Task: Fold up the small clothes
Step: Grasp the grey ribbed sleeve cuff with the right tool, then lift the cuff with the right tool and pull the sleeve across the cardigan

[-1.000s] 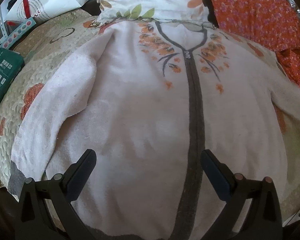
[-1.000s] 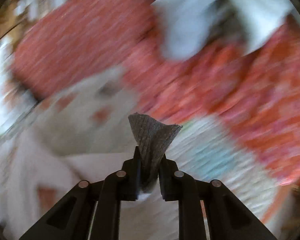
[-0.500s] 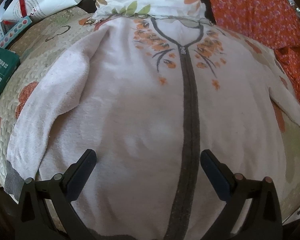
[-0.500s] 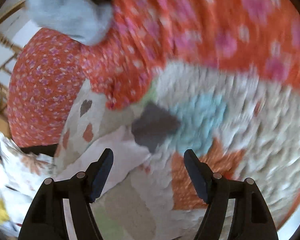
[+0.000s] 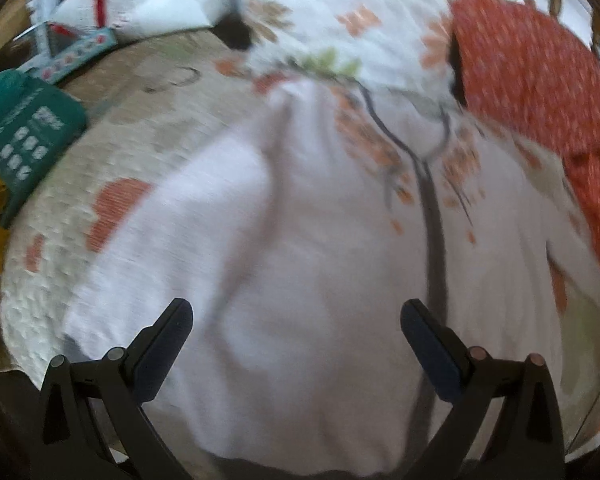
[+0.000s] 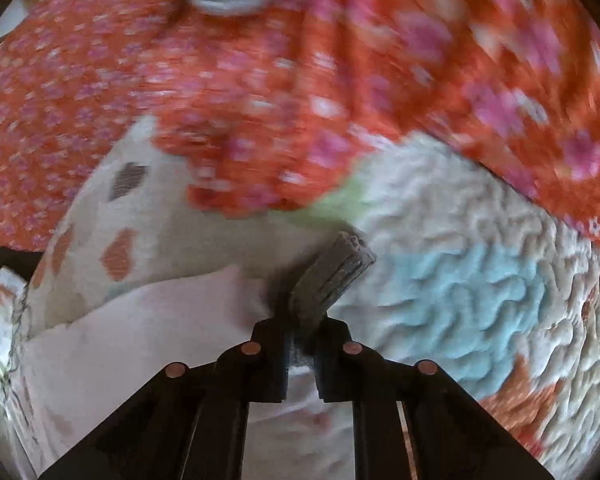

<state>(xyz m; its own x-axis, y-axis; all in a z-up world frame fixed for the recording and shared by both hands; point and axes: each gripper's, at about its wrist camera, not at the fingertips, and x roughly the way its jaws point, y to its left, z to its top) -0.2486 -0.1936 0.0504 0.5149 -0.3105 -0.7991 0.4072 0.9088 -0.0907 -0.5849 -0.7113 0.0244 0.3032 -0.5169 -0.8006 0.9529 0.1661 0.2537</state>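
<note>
progress: early, no fold visible | jacket [image 5: 320,248] spread flat on quilt [image 5: 148,128] | left gripper [image 5: 296,332] released, hovering | right gripper [image 6: 302,354] clenched on sleeve cuff [image 6: 332,272] | left: all folds

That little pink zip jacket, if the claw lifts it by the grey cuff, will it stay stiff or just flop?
Probably flop: the jacket lies in soft wrinkles on the quilt. The grey cuff crumples where the right claw pinches it, so the sleeve should trail limply. Its fleecy look suggests little slipping.

Quilted bedcover [image 5: 112,152] underneath; green box [image 5: 28,136] left; orange floral fabric [image 6: 260,92], floral pillow [image 5: 340,20] beyond.
</note>
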